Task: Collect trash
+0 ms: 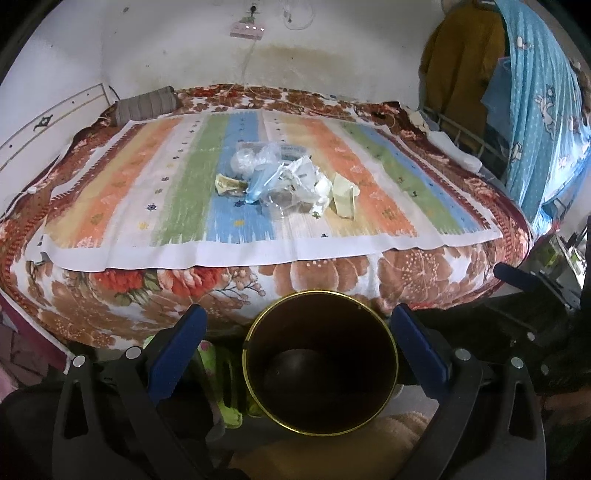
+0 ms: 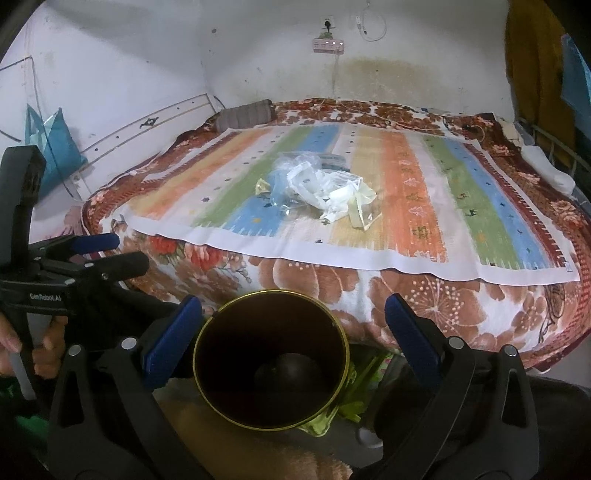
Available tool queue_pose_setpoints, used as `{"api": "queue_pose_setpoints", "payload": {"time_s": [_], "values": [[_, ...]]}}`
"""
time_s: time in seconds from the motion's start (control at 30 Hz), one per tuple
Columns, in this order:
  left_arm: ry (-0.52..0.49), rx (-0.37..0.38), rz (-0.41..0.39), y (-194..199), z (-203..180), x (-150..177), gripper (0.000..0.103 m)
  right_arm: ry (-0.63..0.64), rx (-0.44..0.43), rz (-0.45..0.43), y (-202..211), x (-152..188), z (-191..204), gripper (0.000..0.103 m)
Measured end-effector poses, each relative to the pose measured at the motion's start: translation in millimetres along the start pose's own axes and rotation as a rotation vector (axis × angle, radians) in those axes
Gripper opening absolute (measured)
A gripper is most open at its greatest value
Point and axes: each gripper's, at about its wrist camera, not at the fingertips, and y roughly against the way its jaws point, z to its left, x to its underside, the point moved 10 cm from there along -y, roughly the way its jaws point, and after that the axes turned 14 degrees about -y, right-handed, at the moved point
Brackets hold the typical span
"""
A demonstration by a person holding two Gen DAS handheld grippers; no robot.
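A heap of trash (image 1: 280,181) lies in the middle of the striped cloth (image 1: 155,206) on the bed: clear plastic bags, a blue plastic piece, crumpled paper and a pale green carton (image 1: 345,199). The right wrist view shows the same trash (image 2: 317,184) from further left. A dark bin with a gold rim (image 1: 320,363) stands on the floor below the bed edge. My left gripper (image 1: 297,332) hangs open above the bin, holding nothing. My right gripper (image 2: 293,323) is open too, over the bin (image 2: 271,360). The left gripper (image 2: 99,251) also shows in the right wrist view, held by a hand.
The bed's flowered blanket (image 1: 332,273) fills most of the view. A grey pillow (image 1: 146,105) lies at the head by the wall. A power strip (image 1: 246,29) hangs above. Blue cloth (image 1: 535,110) hangs at the right. Green slippers (image 1: 218,373) sit by the bin.
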Motion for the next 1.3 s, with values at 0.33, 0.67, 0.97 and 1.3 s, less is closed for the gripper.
{"api": "queue_pose_setpoints", "payload": {"time_s": [0.33, 0.67, 0.97, 1.3], "values": [[0.02, 0.02, -0.001, 0.1, 0.3, 0.8, 0.097, 0.008, -0.014, 0.01, -0.5, 3.0, 4.0, 0.094], [0.016, 0.015, -0.005, 1.7, 1.0, -0.5, 0.097, 0.0, -0.021, 0.008, 1.9, 2.6, 5.0, 0.094], [0.0, 0.0, -0.004, 2.4, 1.2, -0.3, 0.097, 0.0, -0.019, 0.012, -0.5, 2.0, 7.9, 0.094], [0.04, 0.031, -0.013, 5.4, 2.2, -1.2, 0.097, -0.004, -0.021, 0.016, -0.7, 3.3, 5.7, 0.094]]}}
